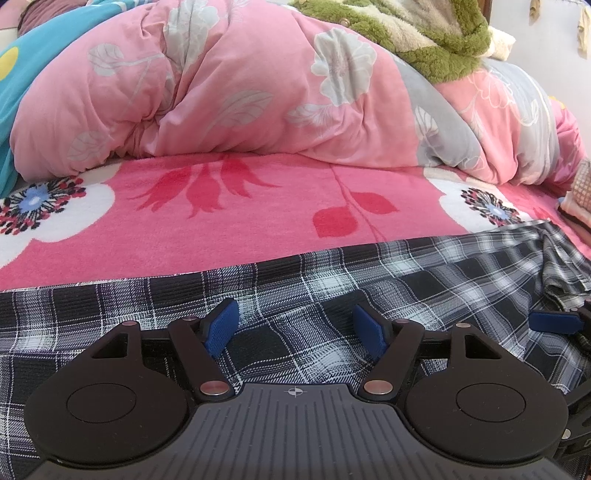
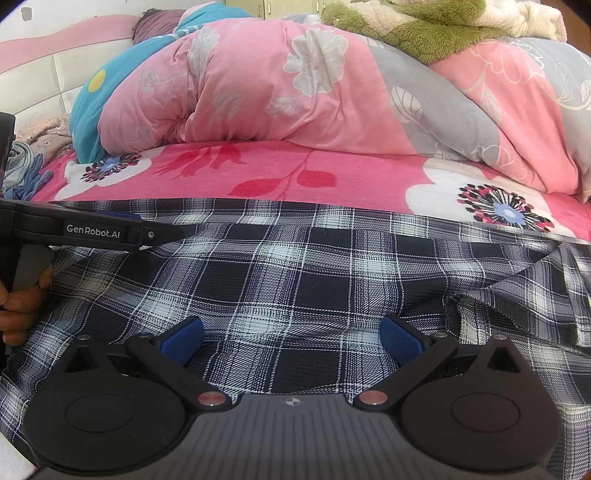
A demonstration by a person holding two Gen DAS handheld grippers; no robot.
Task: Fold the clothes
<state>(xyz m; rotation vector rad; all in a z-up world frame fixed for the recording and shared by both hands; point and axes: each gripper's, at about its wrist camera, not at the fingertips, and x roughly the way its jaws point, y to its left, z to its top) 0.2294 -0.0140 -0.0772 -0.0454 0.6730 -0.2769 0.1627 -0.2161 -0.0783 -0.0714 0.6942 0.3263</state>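
Observation:
A black-and-white plaid garment (image 1: 332,280) lies spread flat on the pink flowered bed sheet (image 1: 258,206). It fills the lower half of the right wrist view (image 2: 295,266) too. My left gripper (image 1: 295,328) is open, just above the cloth near its front part, holding nothing. My right gripper (image 2: 291,341) is open, wide apart, low over the cloth, empty. The right gripper's blue pad shows at the right edge of the left wrist view (image 1: 554,321). The left gripper's body and the hand holding it show at the left of the right wrist view (image 2: 92,230).
A bulky pink and grey flowered quilt (image 1: 258,85) is heaped along the far side of the bed. A green and cream fleece blanket (image 1: 424,33) lies on top of it. A blue quilt (image 2: 92,110) and small clothes (image 2: 33,155) sit at far left.

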